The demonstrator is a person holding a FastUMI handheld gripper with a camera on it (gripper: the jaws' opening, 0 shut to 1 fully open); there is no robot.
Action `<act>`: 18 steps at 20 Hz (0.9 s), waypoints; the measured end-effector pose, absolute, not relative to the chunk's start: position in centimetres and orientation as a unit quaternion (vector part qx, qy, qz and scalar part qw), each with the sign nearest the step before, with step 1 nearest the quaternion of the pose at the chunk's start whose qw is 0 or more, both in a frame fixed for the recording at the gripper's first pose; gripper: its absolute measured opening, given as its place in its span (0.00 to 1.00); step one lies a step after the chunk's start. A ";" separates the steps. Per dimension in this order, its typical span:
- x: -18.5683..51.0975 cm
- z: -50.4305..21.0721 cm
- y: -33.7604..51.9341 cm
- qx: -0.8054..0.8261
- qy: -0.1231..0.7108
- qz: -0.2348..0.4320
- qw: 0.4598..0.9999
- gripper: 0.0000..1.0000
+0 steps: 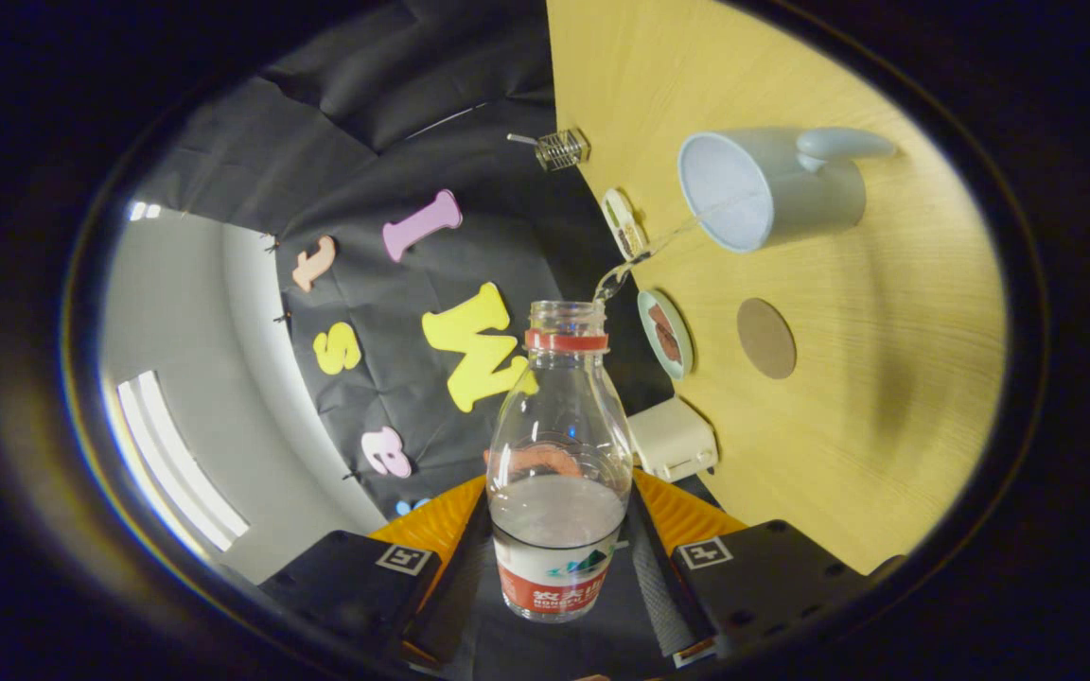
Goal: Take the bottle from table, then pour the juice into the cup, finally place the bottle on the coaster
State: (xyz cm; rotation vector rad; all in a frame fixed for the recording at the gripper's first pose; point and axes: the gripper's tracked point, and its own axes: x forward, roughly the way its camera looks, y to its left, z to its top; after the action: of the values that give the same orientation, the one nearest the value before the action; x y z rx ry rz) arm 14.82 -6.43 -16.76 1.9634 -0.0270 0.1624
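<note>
1. Two fingers (559,567) clamp the clear plastic bottle (559,473) with a red neck ring, tilted, about half full.
2. Pouring is in hand: a thin stream arcs from its mouth into the pale blue cup (763,189).
3. Next: right the bottle, then carry it to the round brown coaster (765,338) on the wooden desk (886,378) beside the cup.

Wire basket (562,148); small dish (666,333); cream box (672,438); wooden table (848,397).
</note>
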 end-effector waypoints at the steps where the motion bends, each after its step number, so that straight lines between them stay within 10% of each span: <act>1: 14.9 -16.7 -6.3 0.831 -0.010 0.071 0.552 0.79; 18: 15.0 -13.7 -9.3 0.879 -0.049 0.088 0.466 0.79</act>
State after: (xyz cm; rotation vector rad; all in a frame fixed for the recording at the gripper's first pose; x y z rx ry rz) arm 14.96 -9.34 -13.68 2.1589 -0.1191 0.2159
